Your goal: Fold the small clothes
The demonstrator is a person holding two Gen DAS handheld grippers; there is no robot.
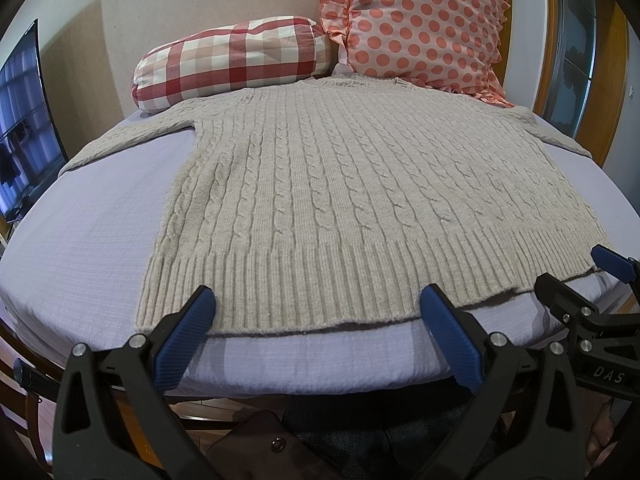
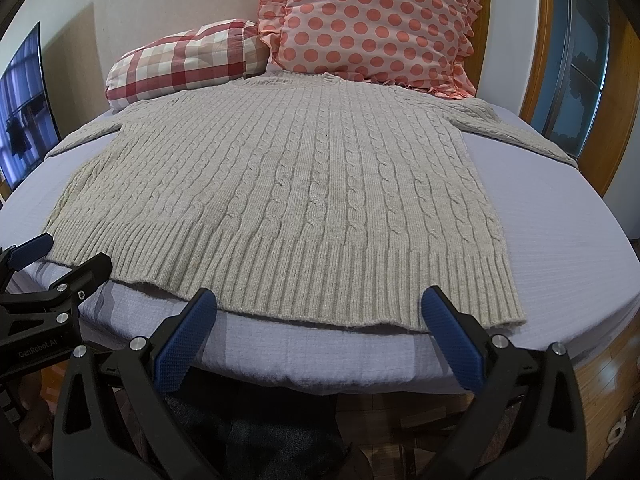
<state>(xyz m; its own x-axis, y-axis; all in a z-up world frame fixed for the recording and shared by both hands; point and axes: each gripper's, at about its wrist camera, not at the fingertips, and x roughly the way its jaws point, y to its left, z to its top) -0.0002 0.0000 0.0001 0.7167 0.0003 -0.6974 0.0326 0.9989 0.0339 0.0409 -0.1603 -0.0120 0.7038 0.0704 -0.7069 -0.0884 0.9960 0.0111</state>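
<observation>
A beige cable-knit sweater [image 1: 320, 176] lies flat on the bed, hem towards me, sleeves spread out left and right. It also shows in the right wrist view [image 2: 288, 192]. My left gripper [image 1: 318, 300] is open and empty, hovering just at the ribbed hem, left of the hem's middle. My right gripper [image 2: 320, 300] is open and empty at the right part of the hem. The right gripper also shows in the left wrist view [image 1: 576, 276], and the left gripper in the right wrist view [image 2: 64, 256], both at the hem's near edge.
The bed has a pale lilac cover [image 1: 88, 240]. A red checked pillow [image 1: 236, 60] and a pink dotted pillow [image 1: 420, 20] stand at the head. A dark screen [image 1: 24, 120] is on the left. A wooden frame and window [image 2: 580, 60] are on the right.
</observation>
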